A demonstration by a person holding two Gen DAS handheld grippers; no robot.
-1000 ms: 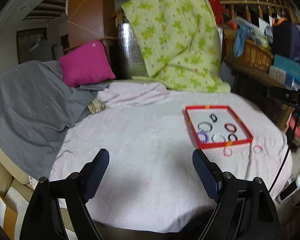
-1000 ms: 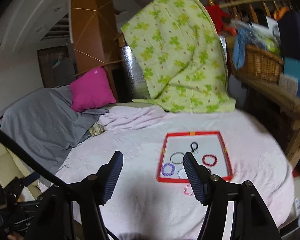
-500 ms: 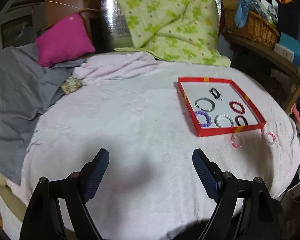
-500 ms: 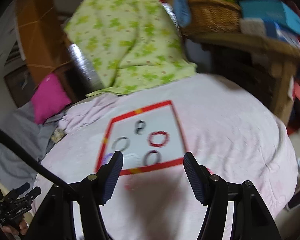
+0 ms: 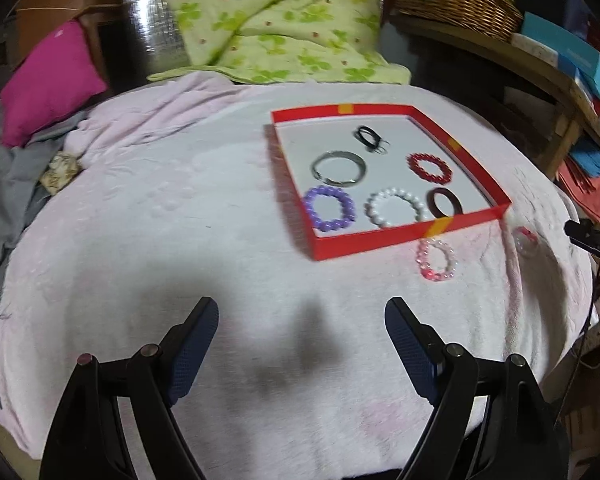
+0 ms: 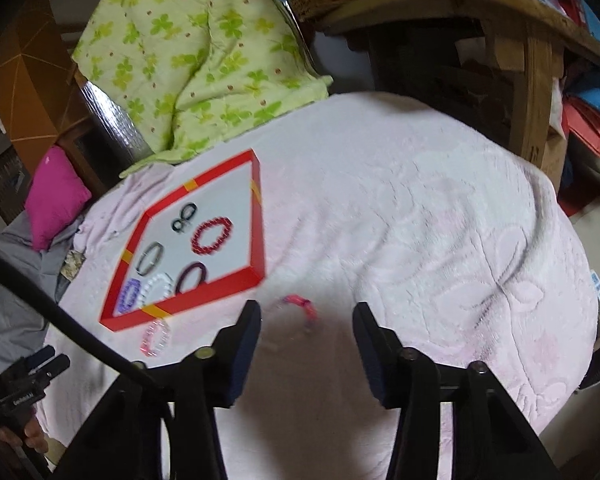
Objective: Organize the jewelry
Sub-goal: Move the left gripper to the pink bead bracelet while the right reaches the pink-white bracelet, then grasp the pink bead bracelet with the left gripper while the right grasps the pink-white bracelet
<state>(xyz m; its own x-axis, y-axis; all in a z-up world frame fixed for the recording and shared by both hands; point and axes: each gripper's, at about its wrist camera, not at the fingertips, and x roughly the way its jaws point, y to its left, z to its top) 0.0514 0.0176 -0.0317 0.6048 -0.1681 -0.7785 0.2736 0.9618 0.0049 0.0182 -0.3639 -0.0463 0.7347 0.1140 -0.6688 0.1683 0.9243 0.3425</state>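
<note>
Left gripper (image 5: pixel 302 320) fingers wide apart – right gripper (image 6: pixel 306 322) fingers closing, empty

— any writing you can read anywhere?

— hardly. left of the right tool (image 6: pixel 306 314), low at the picture's edge, a small black device (image 6: pixel 18 390) carries a line of white lettering, too small and blurred to spell out.

— the blue boxes (image 5: pixel 568 50) on the shelf, up and right of the left tool (image 5: pixel 302 312)?

— no print on them can be made out. the red tray (image 5: pixel 384 238) has only plain yellow strips, no words.
</note>
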